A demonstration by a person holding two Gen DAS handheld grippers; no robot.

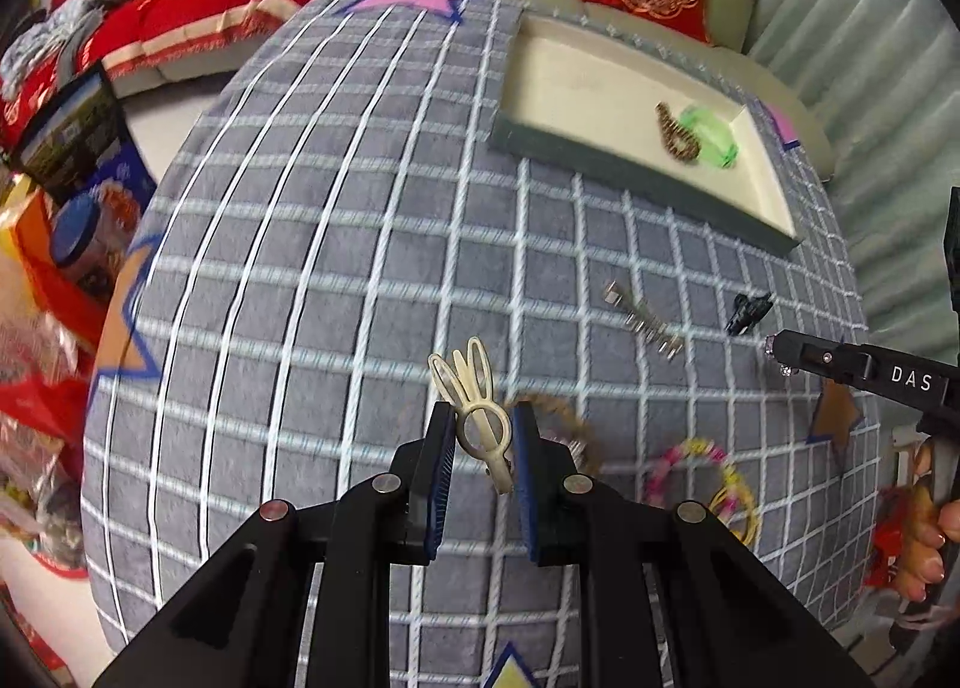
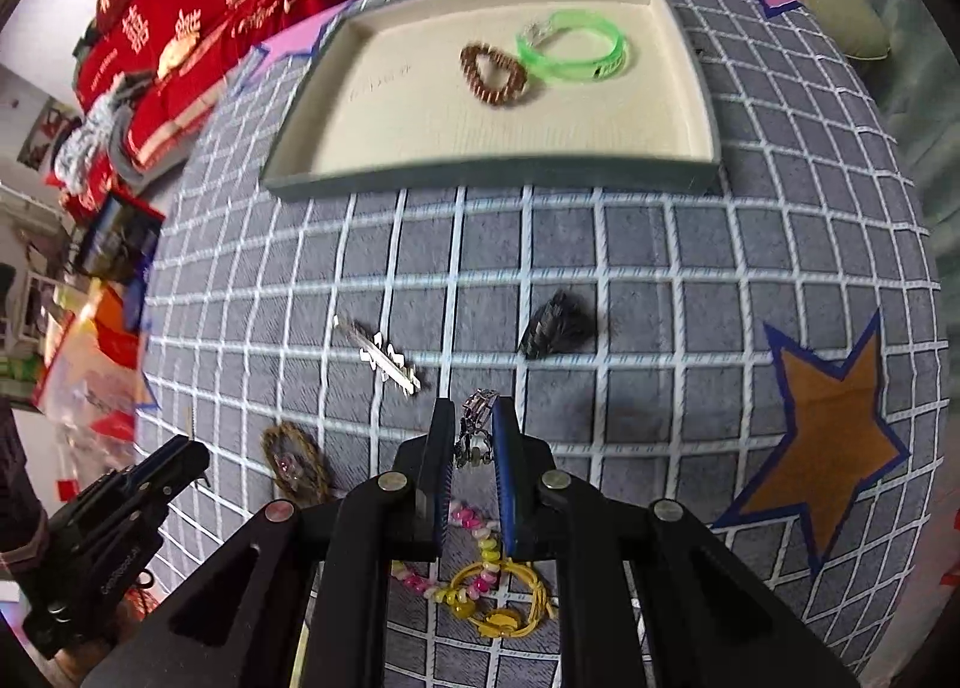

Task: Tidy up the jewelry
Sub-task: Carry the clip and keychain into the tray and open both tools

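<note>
Grey white-checked cloth [image 2: 660, 268], cream tray [image 2: 420, 105], green bangle [image 2: 576, 51], brown bracelet [image 2: 493, 75].

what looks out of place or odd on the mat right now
Nothing looks damaged. Only the brown bracelet and green bangle are in the tray; a silver clip, black clip and beaded bracelets lie loose on the mat. Each gripper holds one piece.

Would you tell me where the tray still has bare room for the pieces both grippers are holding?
The tray is bare across its left half, from the left wall to the brown beaded bracelet. The right part is crowded: the green bangle sits against that bracelet, leaving only a strip along the near wall.
</note>
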